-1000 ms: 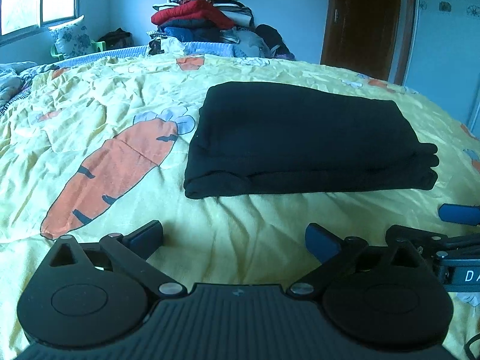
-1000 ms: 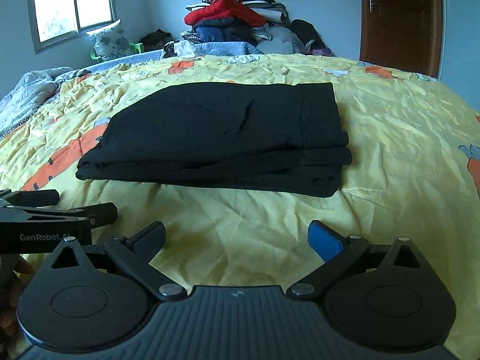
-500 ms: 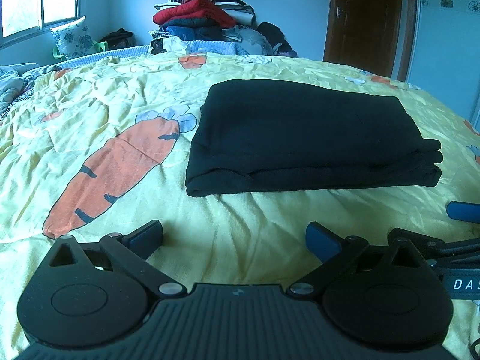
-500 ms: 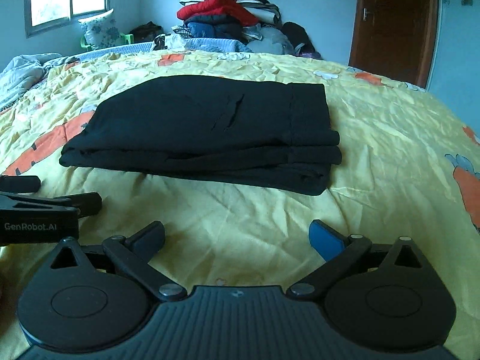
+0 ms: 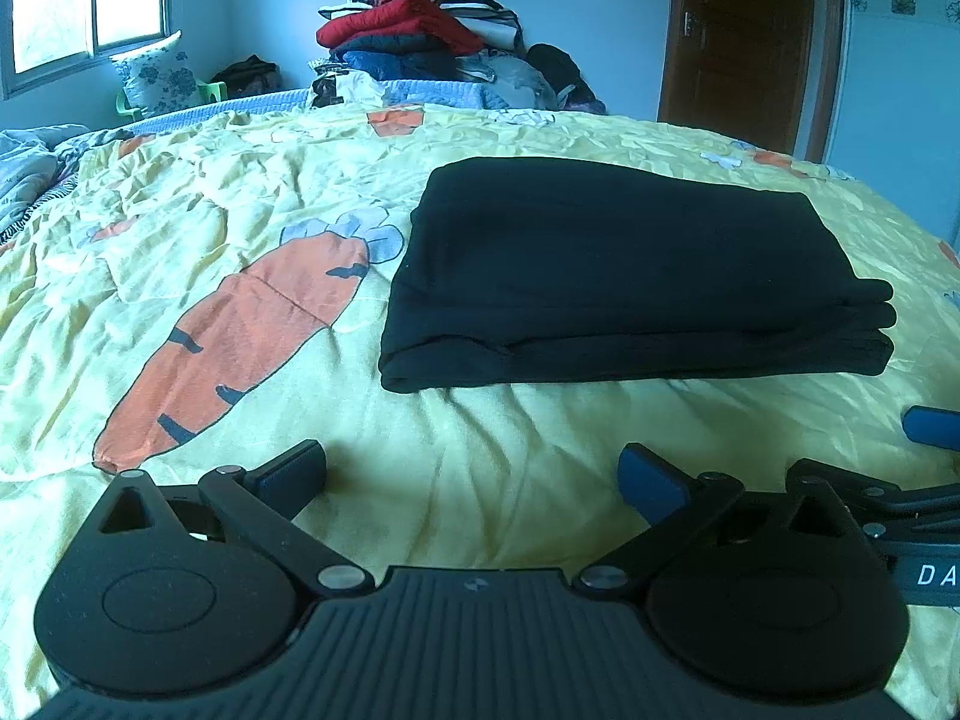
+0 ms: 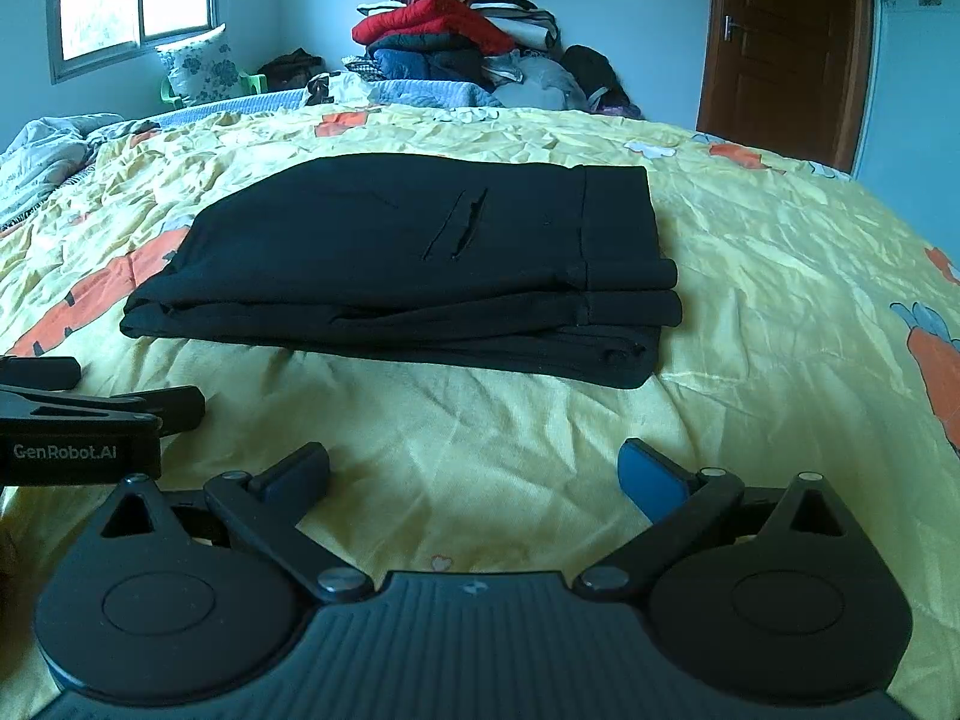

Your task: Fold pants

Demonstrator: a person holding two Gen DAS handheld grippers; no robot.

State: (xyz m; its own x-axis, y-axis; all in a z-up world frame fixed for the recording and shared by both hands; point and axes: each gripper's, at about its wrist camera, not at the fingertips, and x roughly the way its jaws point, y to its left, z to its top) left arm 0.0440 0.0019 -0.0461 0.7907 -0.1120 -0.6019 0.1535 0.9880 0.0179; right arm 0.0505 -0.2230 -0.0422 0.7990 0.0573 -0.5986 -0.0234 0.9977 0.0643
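Observation:
The black pants [image 5: 624, 276] lie folded in a flat rectangular stack on the yellow carrot-print bedspread [image 5: 480, 450]. In the right wrist view the pants [image 6: 420, 264] show a back pocket slit and the waistband on the right. My left gripper [image 5: 471, 474] is open and empty, low over the bedspread in front of the stack's near left edge. My right gripper [image 6: 474, 471] is open and empty, in front of the stack's near edge. Each gripper shows at the side of the other's view: the right one [image 5: 900, 468], the left one [image 6: 90, 396].
A tall pile of clothes [image 5: 420, 30] stands at the far end of the bed. A window [image 5: 84, 6] and a pillow [image 5: 162, 75] are at the far left. A brown door [image 5: 744, 42] is at the far right. A rumpled blanket [image 6: 42, 156] lies at the left edge.
Both grippers have drawn back a little and shifted slightly; the folded pants lie as before. Both stay open and empty.

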